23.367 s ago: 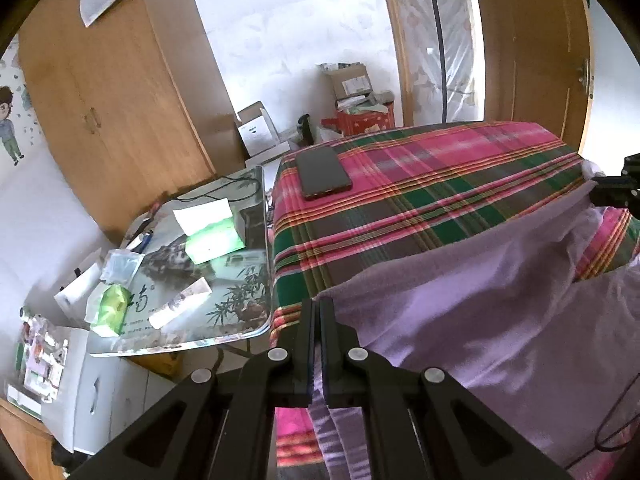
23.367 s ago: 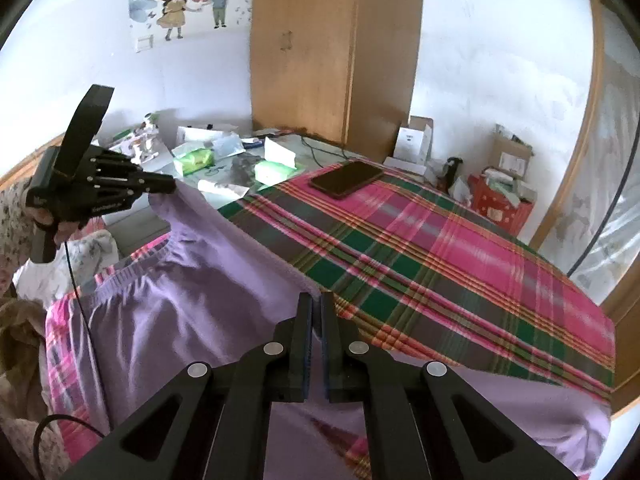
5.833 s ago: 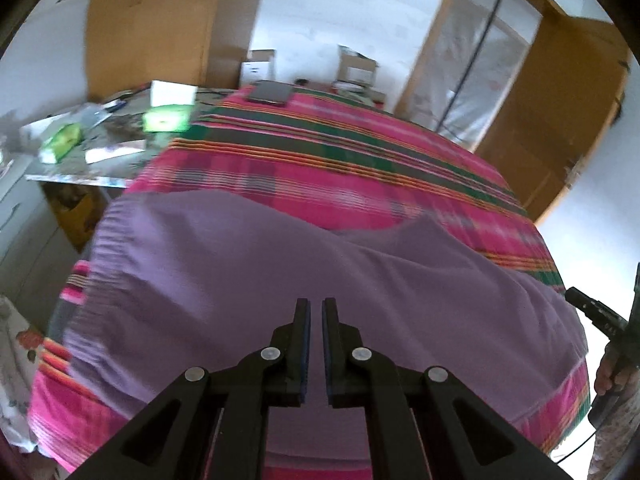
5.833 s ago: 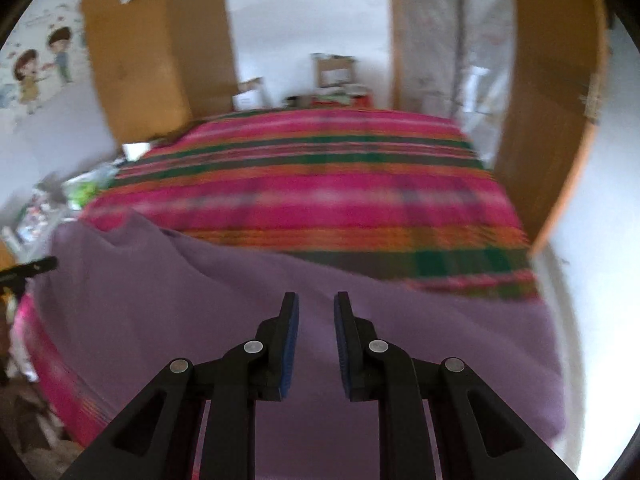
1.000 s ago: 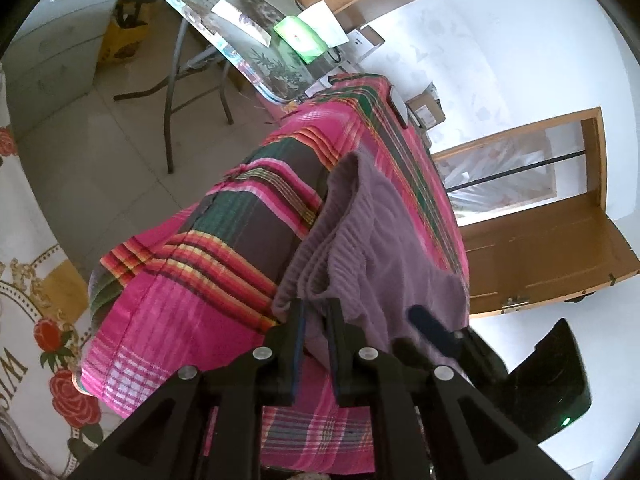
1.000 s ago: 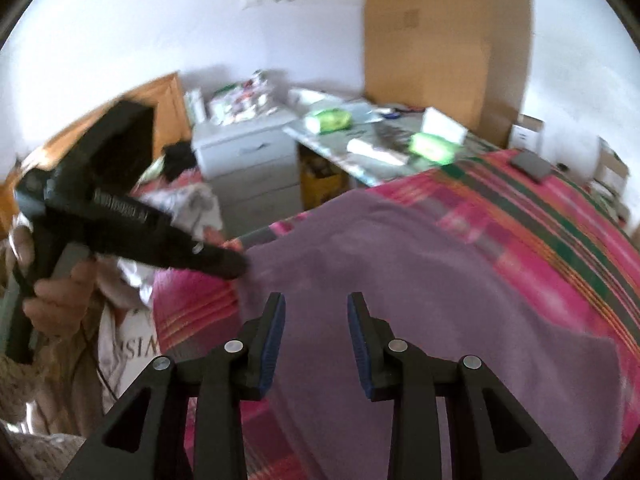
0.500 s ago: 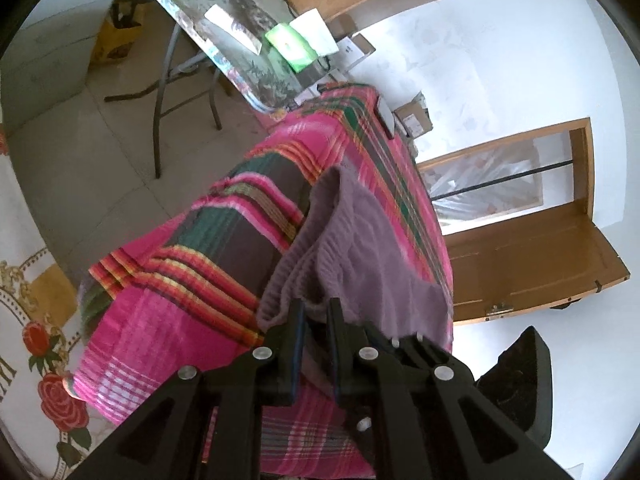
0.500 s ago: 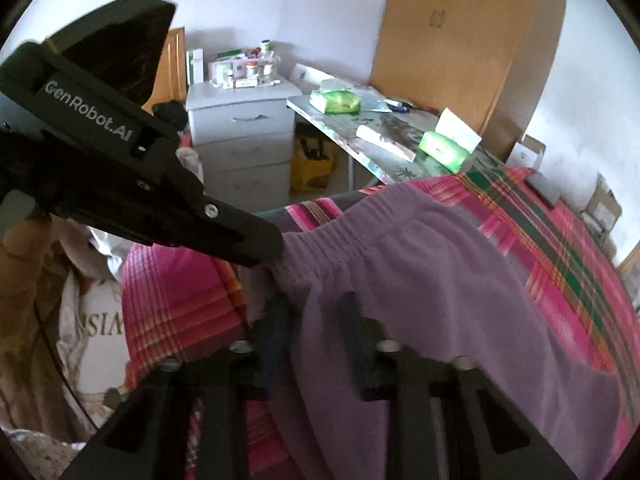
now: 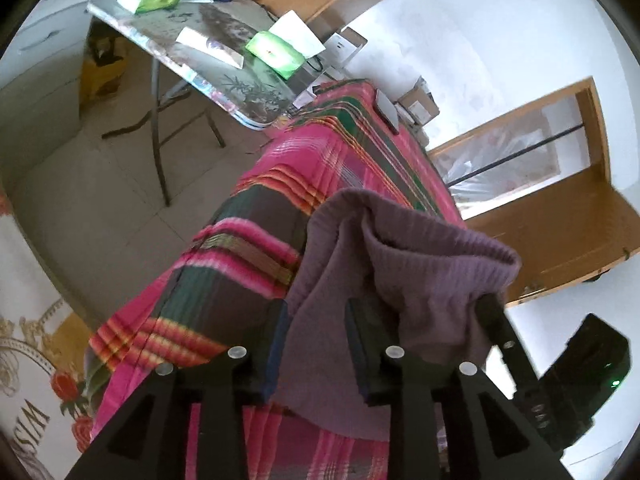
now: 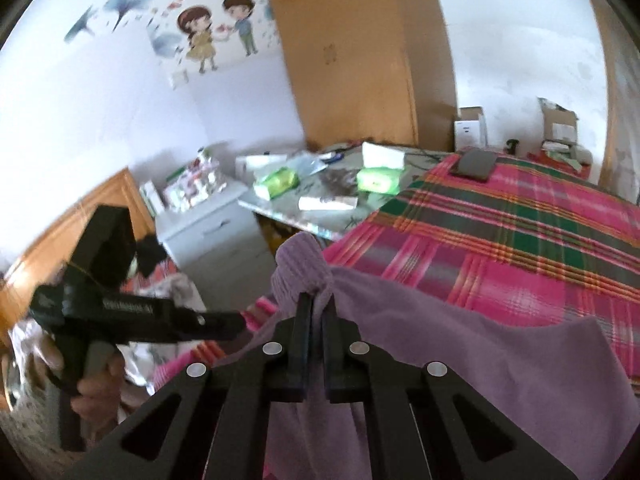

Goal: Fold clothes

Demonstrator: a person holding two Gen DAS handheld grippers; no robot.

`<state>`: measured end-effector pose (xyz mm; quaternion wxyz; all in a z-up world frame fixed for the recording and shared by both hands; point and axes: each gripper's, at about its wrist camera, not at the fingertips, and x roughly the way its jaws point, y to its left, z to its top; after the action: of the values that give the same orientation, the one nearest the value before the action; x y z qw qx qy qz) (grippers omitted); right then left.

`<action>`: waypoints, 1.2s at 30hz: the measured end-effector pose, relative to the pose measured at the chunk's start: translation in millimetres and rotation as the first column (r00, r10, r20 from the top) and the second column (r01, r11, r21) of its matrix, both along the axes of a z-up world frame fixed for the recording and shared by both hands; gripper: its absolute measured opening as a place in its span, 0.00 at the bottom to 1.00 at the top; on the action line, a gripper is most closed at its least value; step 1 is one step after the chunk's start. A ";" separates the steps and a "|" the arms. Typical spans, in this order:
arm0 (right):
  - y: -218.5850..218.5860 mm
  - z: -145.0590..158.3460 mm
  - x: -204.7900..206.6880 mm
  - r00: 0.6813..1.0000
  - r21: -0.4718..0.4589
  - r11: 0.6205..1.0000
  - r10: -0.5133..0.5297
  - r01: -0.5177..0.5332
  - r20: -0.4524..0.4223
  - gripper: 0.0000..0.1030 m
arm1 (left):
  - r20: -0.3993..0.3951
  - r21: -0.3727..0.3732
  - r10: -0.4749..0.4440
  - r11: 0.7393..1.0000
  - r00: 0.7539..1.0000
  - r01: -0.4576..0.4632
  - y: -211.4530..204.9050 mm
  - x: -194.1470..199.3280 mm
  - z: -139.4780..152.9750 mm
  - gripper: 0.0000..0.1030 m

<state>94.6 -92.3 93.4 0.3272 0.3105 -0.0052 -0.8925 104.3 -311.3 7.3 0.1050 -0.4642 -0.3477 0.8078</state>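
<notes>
Across the near corner of the bed (image 10: 520, 240) your purple garment (image 10: 460, 340) drapes soft, light and floppy. Your right gripper (image 10: 315, 308) pinches its ribbed waistband (image 9: 440, 248); your left gripper (image 9: 314, 316) is opening, cloth loose between its fingers.

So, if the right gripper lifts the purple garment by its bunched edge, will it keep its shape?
Probably not. The purple garment already droops in soft folds from the right gripper, so it looks floppy. Its ribbed knit seems light and likely grips rather than slips.
</notes>
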 end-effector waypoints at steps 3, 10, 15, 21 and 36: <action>9.4 5.3 -4.9 0.999 -0.047 0.998 -0.035 0.035 0.002 0.04 | 0.004 -0.103 -0.049 0.993 0.999 0.049 13.0 -13.8 0.1 0.34; 16.3 2.6 -15.1 0.998 -0.078 0.996 -0.048 0.050 0.039 0.04 | 0.010 -0.275 -0.131 0.953 0.991 0.128 40.5 -33.4 2.7 0.37; 14.8 -0.6 -15.3 0.998 -0.081 0.996 -0.042 0.046 0.046 0.05 | -0.004 -0.291 -0.152 0.946 0.988 0.145 49.3 -46.7 1.8 0.37; 14.8 -4.6 -15.9 0.997 -0.078 0.996 -0.047 0.052 0.061 0.05 | -0.013 -0.311 -0.160 0.939 0.987 0.148 52.6 -54.0 -0.4 0.11; -8.9 -5.5 9.7 0.994 -0.051 0.994 0.101 -0.098 0.047 0.05 | 0.044 0.073 -0.006 0.997 0.999 0.003 -6.0 -45.5 -29.3 0.08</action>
<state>104.4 -101.2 87.8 0.3786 0.3242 -0.0197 -0.8667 58.8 -317.3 -22.0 0.1158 -0.4786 -0.3783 0.7838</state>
